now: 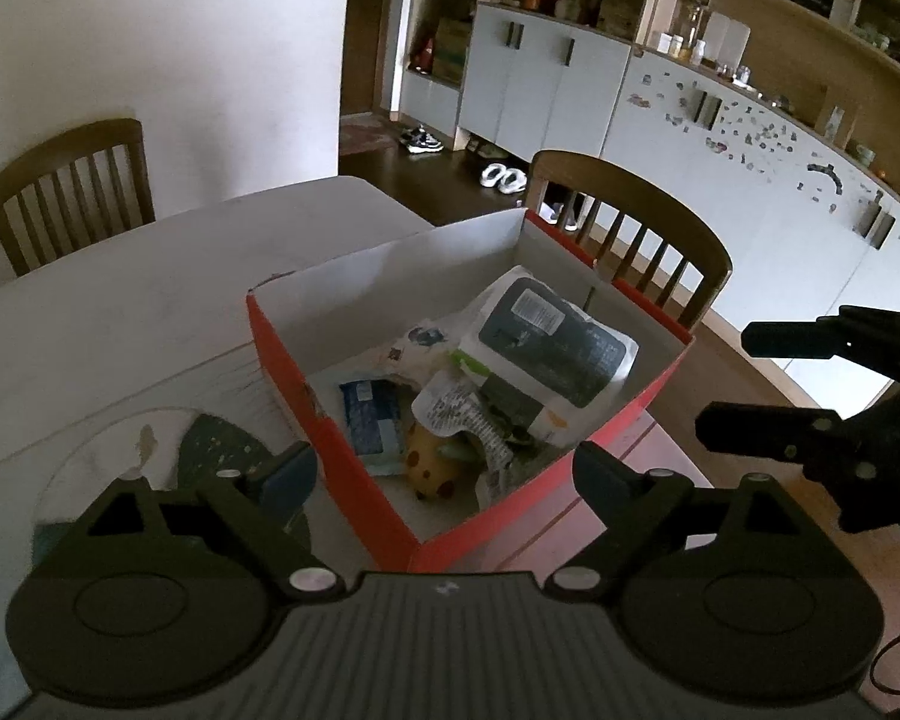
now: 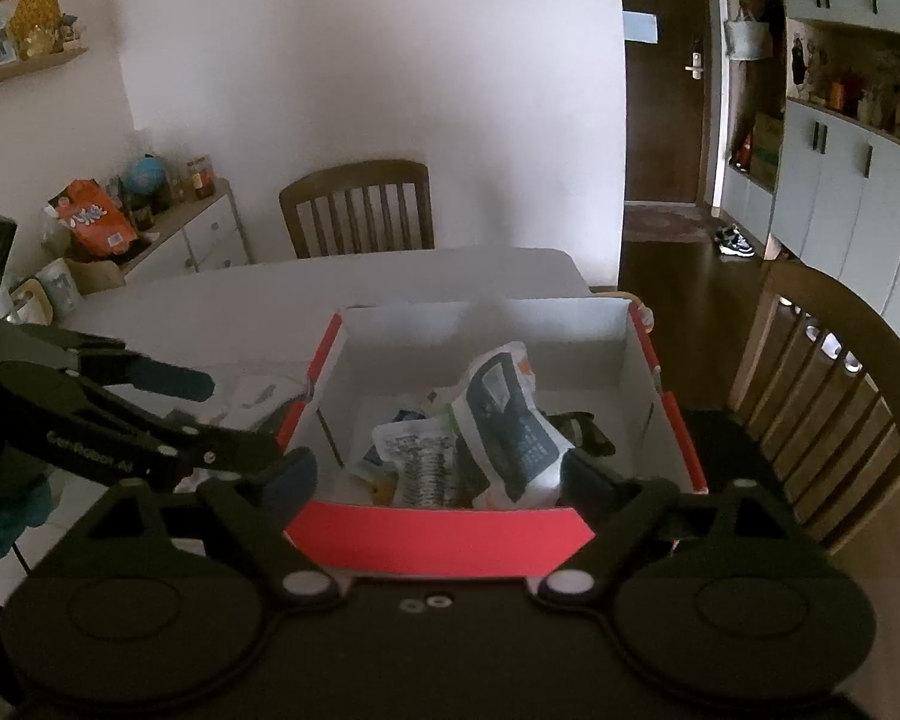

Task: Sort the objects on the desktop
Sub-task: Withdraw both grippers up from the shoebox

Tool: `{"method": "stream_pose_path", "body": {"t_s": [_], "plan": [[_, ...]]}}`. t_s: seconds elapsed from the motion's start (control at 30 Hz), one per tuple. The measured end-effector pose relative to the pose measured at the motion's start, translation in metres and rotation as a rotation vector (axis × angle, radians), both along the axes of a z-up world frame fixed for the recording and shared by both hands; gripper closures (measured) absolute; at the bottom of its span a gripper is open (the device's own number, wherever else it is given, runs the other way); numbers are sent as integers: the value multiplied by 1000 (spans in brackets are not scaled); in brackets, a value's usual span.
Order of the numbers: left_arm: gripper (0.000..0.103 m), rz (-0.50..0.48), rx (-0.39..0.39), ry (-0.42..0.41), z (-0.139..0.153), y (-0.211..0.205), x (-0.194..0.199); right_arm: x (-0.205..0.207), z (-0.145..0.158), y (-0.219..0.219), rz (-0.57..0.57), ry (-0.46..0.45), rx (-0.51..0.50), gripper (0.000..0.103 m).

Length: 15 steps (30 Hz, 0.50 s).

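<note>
A red cardboard box with white inner walls [image 2: 498,531] sits on the pale rectangular table [image 1: 120,276], at its right edge. Inside it, a dark-printed white plastic pouch [image 2: 513,420] lies on top of smaller packets. One brown slatted wooden chair [image 2: 357,207] stands behind the table's far edge, another [image 2: 834,396] right of the box.

The red box [image 2: 438,540] stands open-topped, so access from above is unobstructed; packets [image 2: 510,426] crowd its floor toward the near side, leaving the far part bare; its walls block sideways entry; a wooden chair [image 2: 834,396] stands just beside its right wall.
</note>
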<state>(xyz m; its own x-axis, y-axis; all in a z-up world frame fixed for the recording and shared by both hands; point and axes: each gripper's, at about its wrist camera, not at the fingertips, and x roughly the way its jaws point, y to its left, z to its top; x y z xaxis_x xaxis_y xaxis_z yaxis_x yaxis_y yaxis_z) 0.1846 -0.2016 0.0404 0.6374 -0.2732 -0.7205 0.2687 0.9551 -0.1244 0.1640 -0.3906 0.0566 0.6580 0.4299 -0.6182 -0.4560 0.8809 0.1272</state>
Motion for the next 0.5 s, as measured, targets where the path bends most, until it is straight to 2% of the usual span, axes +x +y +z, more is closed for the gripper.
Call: {"method": "stream_pose_path", "body": {"t_s": [0.1, 0.5], "plan": [[10, 22, 16, -19, 1, 1, -7, -3, 0, -1, -8, -2, 2, 13], [10, 33, 42, -12, -6, 0, -20, -11, -10, -2, -30, 8, -11, 13]]}}
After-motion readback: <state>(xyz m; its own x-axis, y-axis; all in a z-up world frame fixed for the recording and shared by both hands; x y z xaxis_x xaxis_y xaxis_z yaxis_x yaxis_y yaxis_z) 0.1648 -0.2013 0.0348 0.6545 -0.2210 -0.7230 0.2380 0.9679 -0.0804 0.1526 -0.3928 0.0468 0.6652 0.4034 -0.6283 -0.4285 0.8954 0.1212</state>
